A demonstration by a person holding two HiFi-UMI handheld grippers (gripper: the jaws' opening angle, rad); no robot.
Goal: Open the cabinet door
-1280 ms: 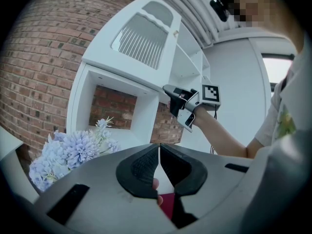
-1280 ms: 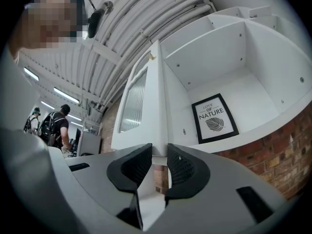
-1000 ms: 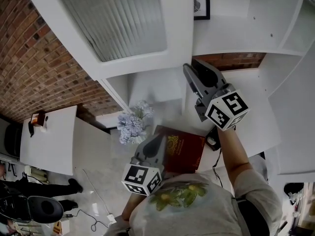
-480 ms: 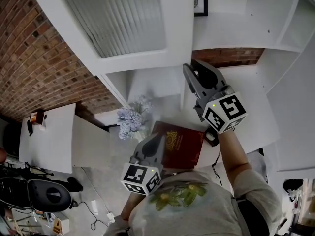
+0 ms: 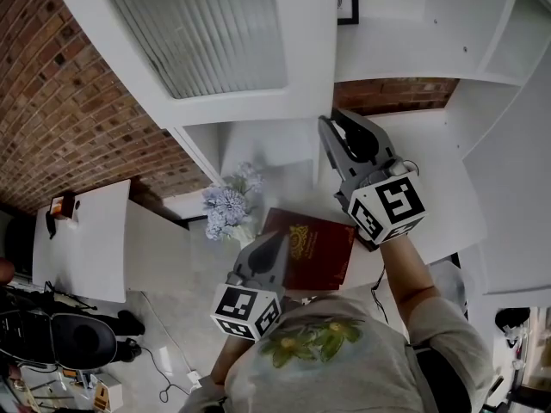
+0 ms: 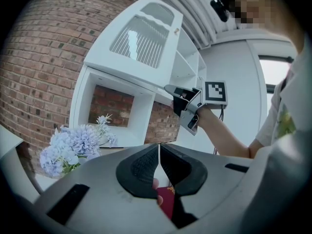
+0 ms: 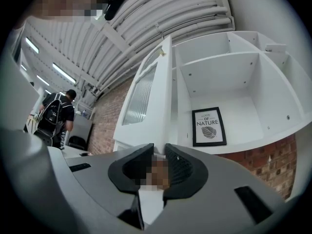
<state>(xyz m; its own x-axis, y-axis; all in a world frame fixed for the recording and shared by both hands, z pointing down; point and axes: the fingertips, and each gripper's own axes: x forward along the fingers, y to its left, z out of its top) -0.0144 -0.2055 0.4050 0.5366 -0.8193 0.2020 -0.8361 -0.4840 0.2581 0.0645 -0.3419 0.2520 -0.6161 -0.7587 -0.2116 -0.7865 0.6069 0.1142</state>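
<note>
Our right tool [image 5: 334, 126], clamped on the edge of the cabinet door [image 5: 215, 41], has swung it slightly wider open; our left tool [image 5: 277, 237] hangs closed, empty.

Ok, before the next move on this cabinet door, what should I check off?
1. Right tongs on cabinet door edge: ok, edge sits between the jaws.
2. Door open, shelves exposed: ok.
3. Left tongs shut, empty: ok.
4. Flowers clear of door: ok, well below it.
5. Grip firmness: cannot tell.
</note>
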